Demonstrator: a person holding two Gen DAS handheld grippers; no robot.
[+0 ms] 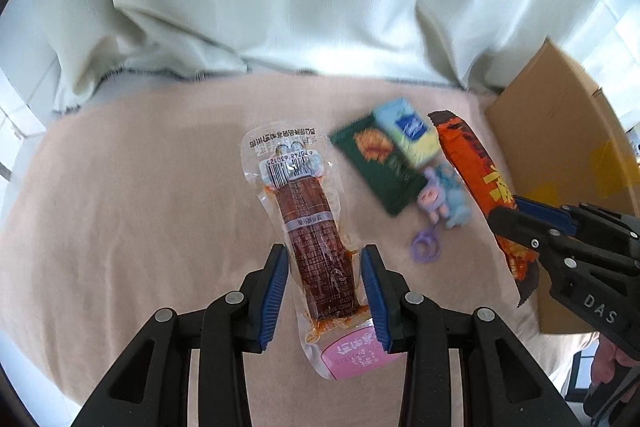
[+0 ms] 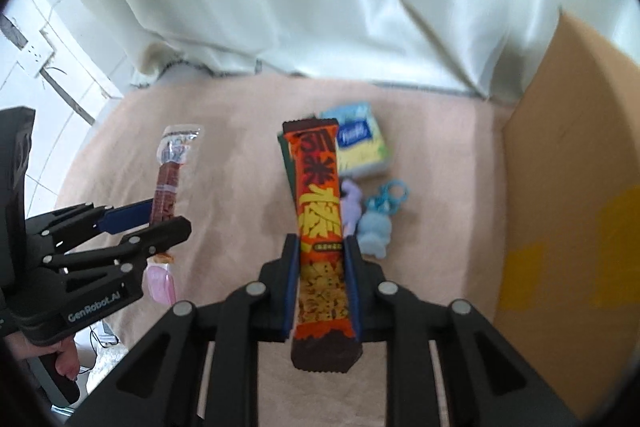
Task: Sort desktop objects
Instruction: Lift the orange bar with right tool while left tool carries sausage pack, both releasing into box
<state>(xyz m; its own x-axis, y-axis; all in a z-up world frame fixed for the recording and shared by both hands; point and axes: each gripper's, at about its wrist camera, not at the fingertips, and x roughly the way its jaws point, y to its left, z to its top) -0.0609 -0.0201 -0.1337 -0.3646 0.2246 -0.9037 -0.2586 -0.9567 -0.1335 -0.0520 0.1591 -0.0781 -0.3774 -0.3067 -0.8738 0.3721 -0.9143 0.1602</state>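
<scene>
Left tool [image 1: 325, 293]: its blue pads are clamped on the lower part of the sausage pack, one on each long side; from the right wrist view it comes in from the left edge, a person's hand gripping its handle.
Sausage pack [image 1: 316, 227]: a clear sealed pouch with a dark red sausage inside, a barcode label at its far end and a pink label at the near end; held lengthwise between the left tool's pads, off the worktop as far as the right wrist view shows.
Worktop [image 1: 140, 187]: covered with a pale pink cloth; a white curtain hangs along its far edge.
Green packet [image 1: 380, 167]: dark green with an orange print, lying flat on the cloth right of the sausage pack, partly under the tissue pack.
Tissue pack [image 1: 408, 133]: pale blue and yellow with a blue label, resting on the green packet's far corner.
Toy keychains [image 1: 440, 195]: a lilac figure and a light blue figure side by side just near of the tissue pack, one with a purple ring.
Orange snack bar [image 2: 320, 223]: long orange and brown wrapper with yellow print, gripped near its lower end.
Right tool [image 2: 322, 287]: narrowed tight onto the orange snack bar, pads on both long edges.
Cardboard box [image 2: 568, 167]: brown with yellow tape, standing at the right edge of the worktop.
</scene>
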